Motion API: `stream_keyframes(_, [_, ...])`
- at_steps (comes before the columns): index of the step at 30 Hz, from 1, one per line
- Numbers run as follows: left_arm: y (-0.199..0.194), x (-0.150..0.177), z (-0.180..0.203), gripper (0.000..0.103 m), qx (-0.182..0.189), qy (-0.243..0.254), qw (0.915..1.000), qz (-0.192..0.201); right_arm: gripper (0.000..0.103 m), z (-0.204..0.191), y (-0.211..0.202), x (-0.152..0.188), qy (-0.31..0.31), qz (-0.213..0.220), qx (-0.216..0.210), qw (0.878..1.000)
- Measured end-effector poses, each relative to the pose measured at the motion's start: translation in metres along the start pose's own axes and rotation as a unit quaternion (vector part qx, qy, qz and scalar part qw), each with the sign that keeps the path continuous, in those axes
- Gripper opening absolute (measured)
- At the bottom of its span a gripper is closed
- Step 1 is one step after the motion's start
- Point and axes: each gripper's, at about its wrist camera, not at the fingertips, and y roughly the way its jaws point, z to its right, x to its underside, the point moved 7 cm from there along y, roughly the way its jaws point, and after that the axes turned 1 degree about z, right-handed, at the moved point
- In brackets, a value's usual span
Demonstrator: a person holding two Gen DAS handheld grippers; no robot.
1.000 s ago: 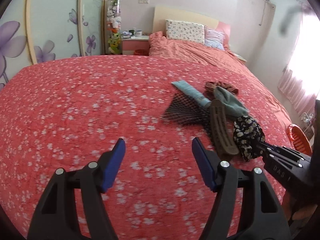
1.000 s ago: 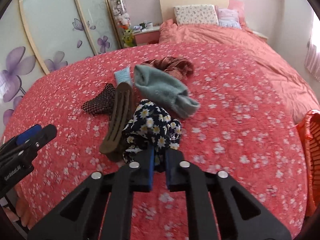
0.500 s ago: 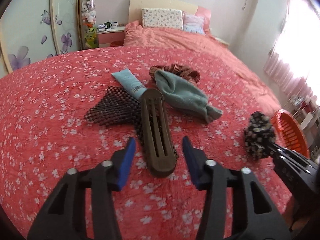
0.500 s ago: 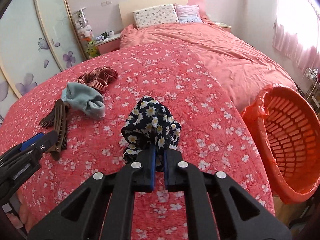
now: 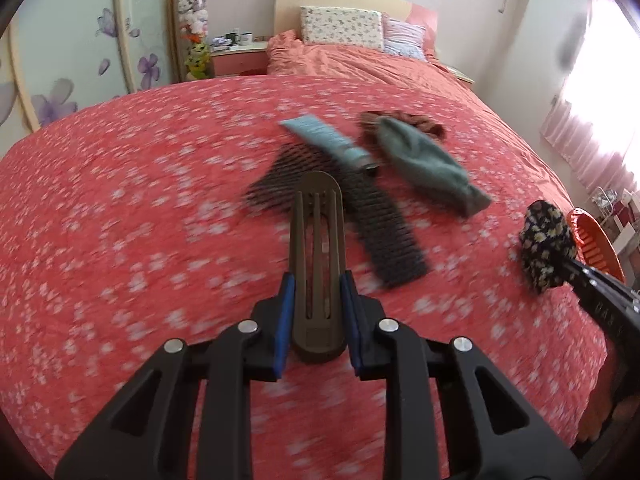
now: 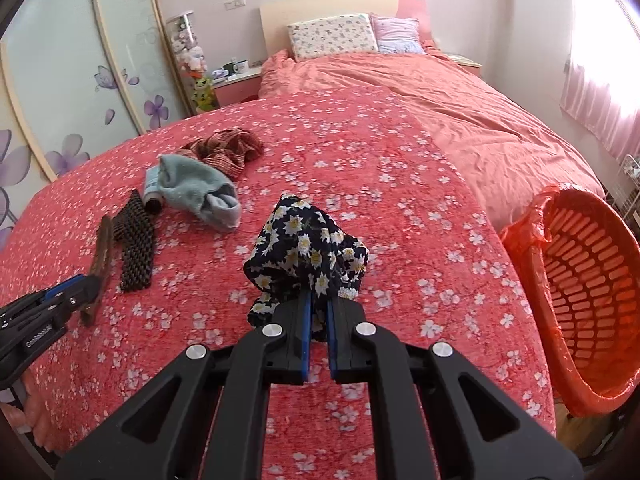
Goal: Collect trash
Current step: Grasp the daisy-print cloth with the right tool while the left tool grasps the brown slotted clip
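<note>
My left gripper [image 5: 318, 308] is shut on the near end of a long brown slotted hair clip [image 5: 318, 248], which points away over the red floral bedspread. It shows at the left of the right wrist view [image 6: 86, 292] with the clip [image 6: 102, 260]. My right gripper [image 6: 316, 312] is shut on a dark daisy-print cloth [image 6: 308, 248] and holds it above the bed; it also shows in the left wrist view [image 5: 546, 248]. An orange plastic basket [image 6: 592, 280] lined with an orange bag stands off the bed's right edge.
On the bedspread [image 6: 400, 184] lie a black mesh strip [image 5: 372, 216], a light blue tube [image 5: 324, 138], a teal sock [image 5: 424, 168] and a brown striped cloth [image 6: 228, 150]. Pillows [image 6: 332, 36] lie at the headboard. A nightstand [image 6: 236, 84] stands far left.
My left gripper moved in over the brown clip and closed on its near end. My right gripper carried the daisy cloth rightward toward the orange basket.
</note>
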Motion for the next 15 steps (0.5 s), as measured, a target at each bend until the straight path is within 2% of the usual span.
stream_keyframes(3, [-0.003,0.003,-0.019,0.028,-0.005,-0.014,0.9999,0.0,0.009,-0.005,0.002,0.0,-0.003,-0.003,-0.008,1.0])
stream_keyframes(5, [-0.003,0.003,-0.025,0.03,-0.011,-0.021,0.9997,0.0,0.02,-0.007,0.004,0.0,-0.001,-0.005,-0.01,1.0])
stream_keyframes(7, [-0.001,0.002,-0.026,0.032,-0.009,-0.029,0.9995,-0.003,0.036,-0.007,0.006,0.001,0.004,-0.008,-0.015,1.0])
stream_keyframes(9, [0.0,0.001,-0.024,0.035,-0.01,-0.026,0.9996,-0.001,0.041,-0.009,0.011,0.001,0.006,-0.015,-0.022,1.0])
stream_keyframes(15, [0.004,-0.001,-0.013,0.038,-0.026,-0.003,0.9996,0.006,0.044,-0.014,0.018,0.004,-0.013,-0.017,-0.006,1.0])
